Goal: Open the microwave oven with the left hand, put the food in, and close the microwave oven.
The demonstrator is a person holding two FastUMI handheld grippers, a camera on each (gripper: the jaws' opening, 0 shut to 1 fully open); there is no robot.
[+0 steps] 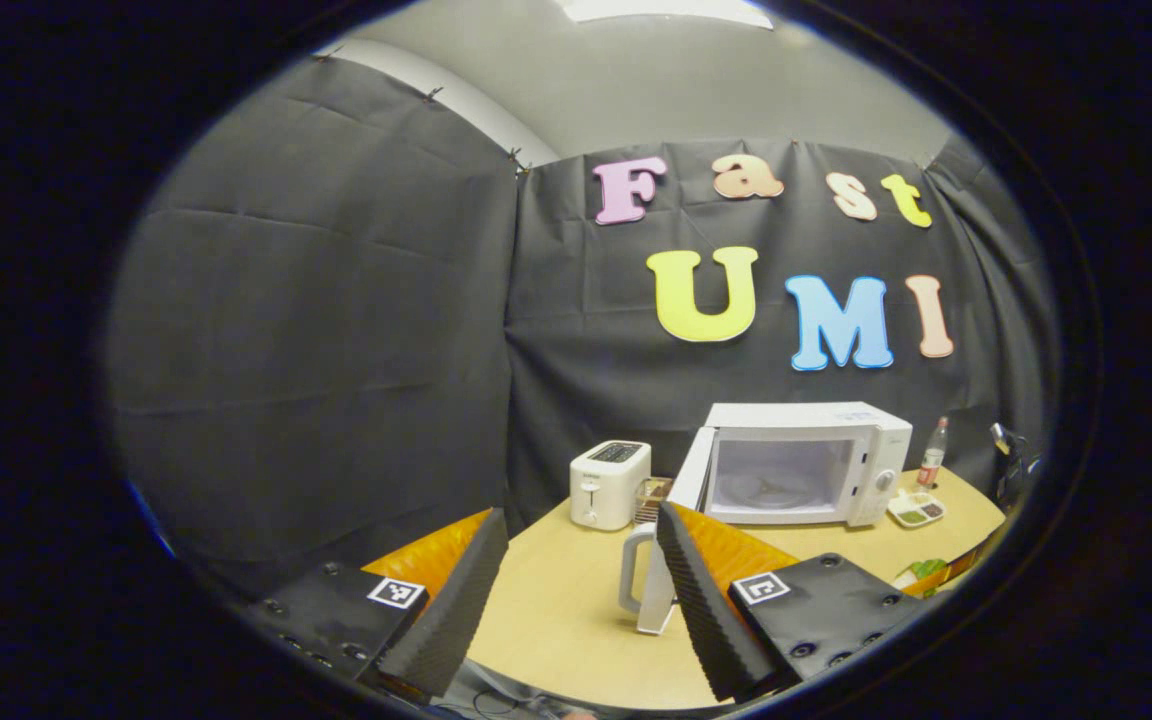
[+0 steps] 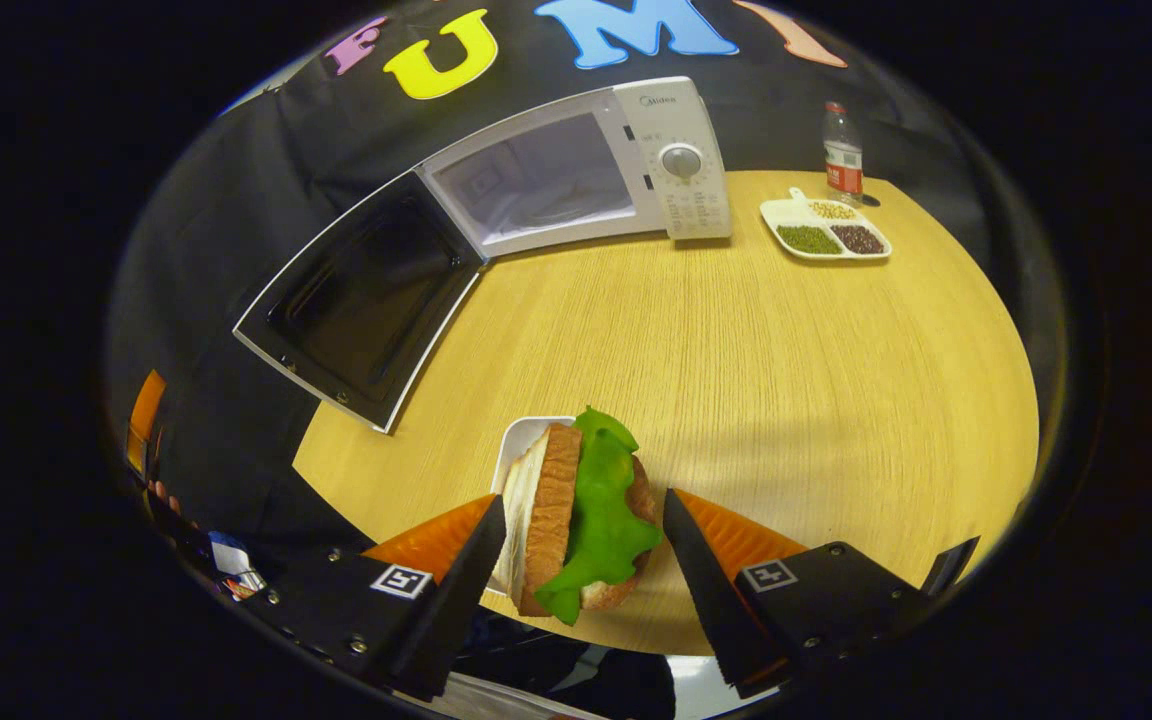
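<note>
While microwave door point(image 2: 361, 300) gapes, sandwich point(image 2: 581, 520) between claw fingers point(image 2: 456, 585)

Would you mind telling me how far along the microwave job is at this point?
Opening looks done: the microwave door hangs wide and the cavity is bare. In hand: the sandwich sits between the right hand-held gripper fingers on its white plate, grip unconfirmed. The left hand-held gripper is open, holding nothing. Left: loading the food and closing the door.

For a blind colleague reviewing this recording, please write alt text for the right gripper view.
The right gripper, jaws open, straddles a sandwich with lettuce on a white plate on the round wooden table. Beyond stands a white microwave, its door swung wide open.
</note>
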